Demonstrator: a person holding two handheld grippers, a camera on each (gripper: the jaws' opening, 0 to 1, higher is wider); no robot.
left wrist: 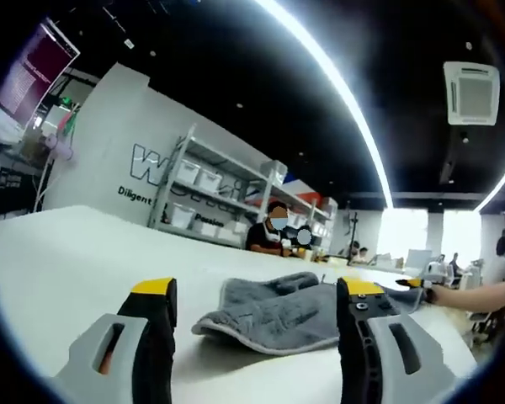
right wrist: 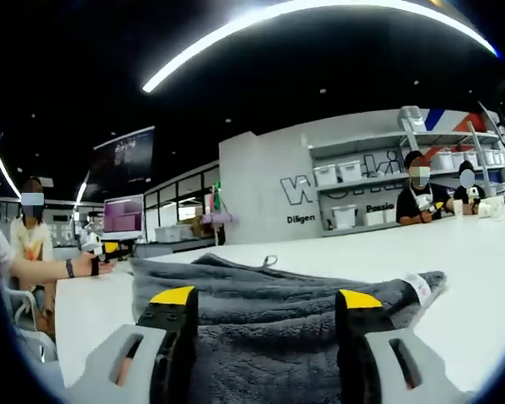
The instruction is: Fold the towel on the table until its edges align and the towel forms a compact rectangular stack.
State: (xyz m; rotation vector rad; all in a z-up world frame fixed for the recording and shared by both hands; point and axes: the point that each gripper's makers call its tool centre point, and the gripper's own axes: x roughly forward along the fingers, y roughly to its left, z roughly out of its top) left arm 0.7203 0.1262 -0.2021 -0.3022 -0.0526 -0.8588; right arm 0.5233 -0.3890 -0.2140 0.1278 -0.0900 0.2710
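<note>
The towel [left wrist: 273, 316] lay rumpled, unfolded, mid-table [left wrist: 67, 269]; folding remained. Left gripper [left wrist: 257, 295] and right gripper [right wrist: 265, 307] gaped, empty.

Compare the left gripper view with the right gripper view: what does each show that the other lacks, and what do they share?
Left gripper view alone: a ceiling air-conditioning unit, and the whole grey towel lying crumpled on the white table ahead of the open left tool.

Right gripper view alone: the towel's white label and a purple monitor screen, with the towel close under the open right tool.

Shared: towel, table, shelving with white bins, lettered wall, seated people.
</note>
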